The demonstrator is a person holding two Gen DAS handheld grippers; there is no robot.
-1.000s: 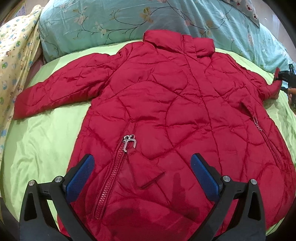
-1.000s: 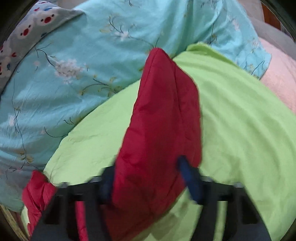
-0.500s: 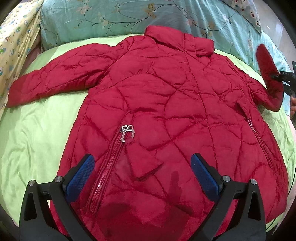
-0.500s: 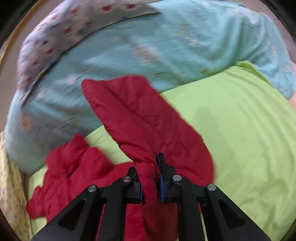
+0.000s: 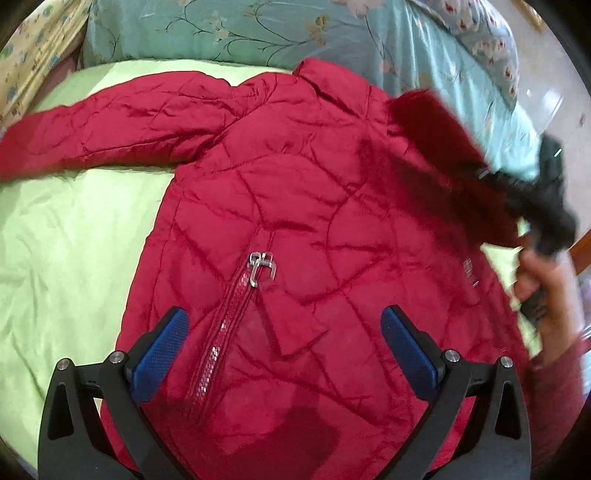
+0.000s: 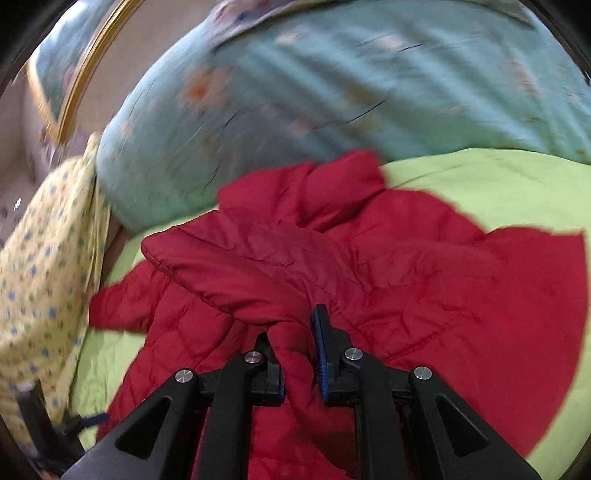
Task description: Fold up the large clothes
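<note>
We see a red quilted jacket [image 5: 295,206] spread flat on a bed covered by a light green sheet [image 5: 74,236], its collar toward a teal floral pillow [image 5: 258,29] at the head of the bed. One sleeve [image 5: 110,129] lies stretched out to the left on the sheet. Our left gripper [image 5: 284,347] hangs above the jacket's lower half with its blue pads [image 5: 159,354] wide apart and nothing between them; a zipper with a metal pull [image 5: 262,264] lies just ahead of it. Our right gripper [image 6: 299,354] is clamped tight on the other sleeve [image 6: 236,266], which is lifted off the bed and held over the jacket's body. A yellow patterned cloth [image 6: 40,266] lies at the bed's edge.
</note>
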